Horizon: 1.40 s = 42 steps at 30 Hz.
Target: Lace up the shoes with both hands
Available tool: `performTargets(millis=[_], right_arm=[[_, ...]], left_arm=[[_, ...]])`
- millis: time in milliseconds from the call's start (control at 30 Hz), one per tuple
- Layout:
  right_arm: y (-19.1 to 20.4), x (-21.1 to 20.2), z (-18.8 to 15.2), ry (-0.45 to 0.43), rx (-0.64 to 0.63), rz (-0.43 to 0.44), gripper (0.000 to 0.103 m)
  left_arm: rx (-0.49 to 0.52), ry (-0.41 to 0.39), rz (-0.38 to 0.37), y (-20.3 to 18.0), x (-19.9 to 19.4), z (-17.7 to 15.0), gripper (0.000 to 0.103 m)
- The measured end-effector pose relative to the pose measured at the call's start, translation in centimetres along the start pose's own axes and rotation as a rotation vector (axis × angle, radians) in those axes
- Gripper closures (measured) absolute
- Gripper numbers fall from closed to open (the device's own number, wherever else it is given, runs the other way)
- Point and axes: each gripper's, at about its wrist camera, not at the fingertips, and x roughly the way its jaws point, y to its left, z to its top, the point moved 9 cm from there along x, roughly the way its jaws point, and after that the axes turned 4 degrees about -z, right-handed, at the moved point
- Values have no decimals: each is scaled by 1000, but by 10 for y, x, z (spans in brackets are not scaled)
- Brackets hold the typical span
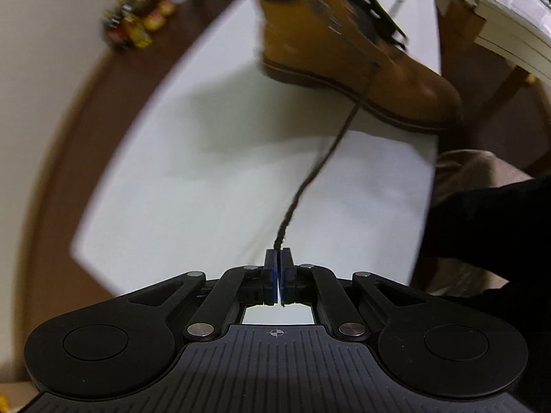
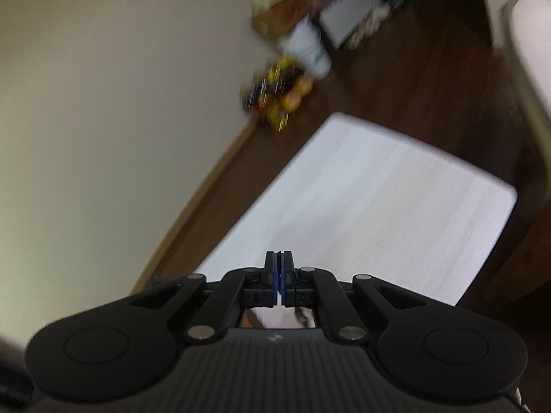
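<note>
Left tool (image 1: 278, 253) pinches lace (image 1: 320, 161) over white table (image 1: 172, 172).

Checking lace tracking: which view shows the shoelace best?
Left wrist view: the shoelace runs taut from the tan boot to the shut left tool. Right wrist view shows no lace I can make out, only the white table.

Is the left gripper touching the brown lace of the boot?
Touching. The left wrist view shows the left gripper shut on the lace, which runs taut from between its pads up to the boot.
</note>
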Motion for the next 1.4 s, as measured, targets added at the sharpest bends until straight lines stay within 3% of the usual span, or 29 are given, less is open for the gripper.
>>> performTargets(millis=[167, 267, 433, 667, 767, 967, 1100, 1200, 1267, 1400], right_arm=[[-10, -60, 2, -137, 33, -67, 101], [-21, -81, 10, -194, 47, -105, 101], [-50, -112, 40, -307, 45, -200, 101], [-89, -134, 75, -365, 36, -231, 101], [-108, -155, 81, -415, 51, -246, 101], [-137, -231, 57, -532, 112, -274, 101], [-140, -258, 15, -563, 135, -264, 101], [-140, -284, -18, -594, 131, -280, 101], [-151, -314, -35, -618, 159, -308, 101], [-169, -369, -60, -649, 187, -363, 101]], left_arm=[[0, 44, 192, 52, -62, -29, 102], [-72, 91, 377, 100, -109, -56, 102], [-160, 129, 554, 128, -155, -73, 102], [-178, 137, 602, 95, -174, -66, 102], [-196, 127, 674, 97, -191, -72, 102], [-186, 93, 793, 105, -241, -96, 102], [-154, 37, 766, 91, -251, -116, 102], [-115, -7, 692, 69, -245, -127, 102], [-90, -44, 586, 35, -236, -133, 102], [-71, -98, 444, -8, -224, -136, 102]])
